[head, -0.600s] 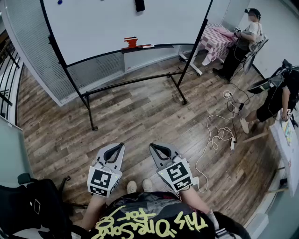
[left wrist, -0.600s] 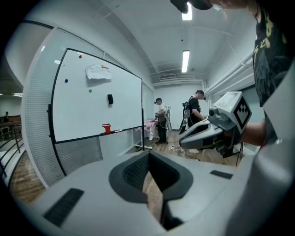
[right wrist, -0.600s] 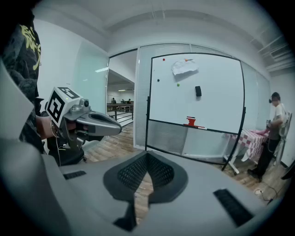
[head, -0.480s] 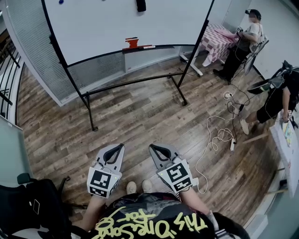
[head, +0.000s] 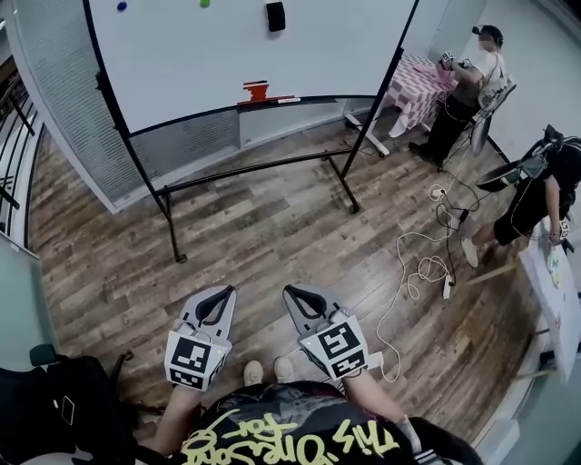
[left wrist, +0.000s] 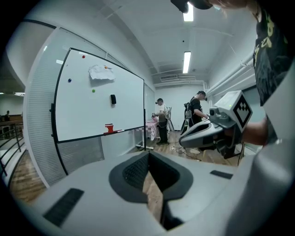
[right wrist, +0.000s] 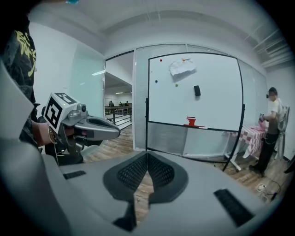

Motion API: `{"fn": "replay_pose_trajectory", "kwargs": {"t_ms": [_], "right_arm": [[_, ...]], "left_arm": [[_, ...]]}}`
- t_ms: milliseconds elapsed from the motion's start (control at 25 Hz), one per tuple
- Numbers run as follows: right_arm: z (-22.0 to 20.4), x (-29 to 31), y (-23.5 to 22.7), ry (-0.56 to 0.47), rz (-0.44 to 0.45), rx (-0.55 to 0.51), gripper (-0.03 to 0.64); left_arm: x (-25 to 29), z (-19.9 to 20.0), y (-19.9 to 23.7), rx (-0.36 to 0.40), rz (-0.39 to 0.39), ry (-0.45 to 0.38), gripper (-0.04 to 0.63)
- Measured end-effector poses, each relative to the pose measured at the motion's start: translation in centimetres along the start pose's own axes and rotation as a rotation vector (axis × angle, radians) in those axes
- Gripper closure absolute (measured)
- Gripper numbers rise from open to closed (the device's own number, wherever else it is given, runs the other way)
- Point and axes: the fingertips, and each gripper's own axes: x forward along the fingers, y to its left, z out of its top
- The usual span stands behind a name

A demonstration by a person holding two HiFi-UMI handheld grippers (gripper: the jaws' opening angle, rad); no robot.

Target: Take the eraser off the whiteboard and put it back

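Observation:
The black eraser (head: 273, 15) sticks high on the whiteboard (head: 182, 54), far across the wooden floor from me. It also shows in the left gripper view as the eraser (left wrist: 113, 98) and in the right gripper view as the eraser (right wrist: 197, 90). My left gripper (head: 227, 291) and right gripper (head: 290, 291) hang side by side just above my shoes, both aimed at the board. Each is shut with nothing in it: the left gripper (left wrist: 148, 154) and the right gripper (right wrist: 147, 154) have their tips touching.
A red object (head: 257, 90) sits on the board's tray, with small magnets and a paper sheet (right wrist: 180, 67) higher up. At the right are a checkered table (head: 413, 86), two people (head: 472, 82) (head: 536, 195) and loose cables (head: 427, 263). A dark chair (head: 54, 400) stands at lower left.
The head view has lifted slightly, so more of the board's upper part and its magnets show. Both grippers stay shut and side by side, shifted a little left in the picture.

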Motion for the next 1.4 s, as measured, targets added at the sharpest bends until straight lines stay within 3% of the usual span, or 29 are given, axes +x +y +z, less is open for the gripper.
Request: {"fn": "replay_pose_trajectory", "kwargs": {"t_ms": [680, 1120, 1400], "right_arm": [[1.9, 3.5, -2.0, -0.009, -0.163, 0.026, 0.607], [2.3, 4.1, -3.8, -0.035, -0.188, 0.033, 0.607], [3.3, 5.7, -5.6, -0.062, -0.151, 0.015, 0.607]], "left_arm": [[0.6, -1.3, 4.9, 0.004, -0.016, -0.018, 0.588], [1.8, 0.0, 5.7, 0.007, -0.007, -0.049, 0.588], [4.3, 1.0, 7.3, 0.004, 0.024, -0.057, 0.588]]}}
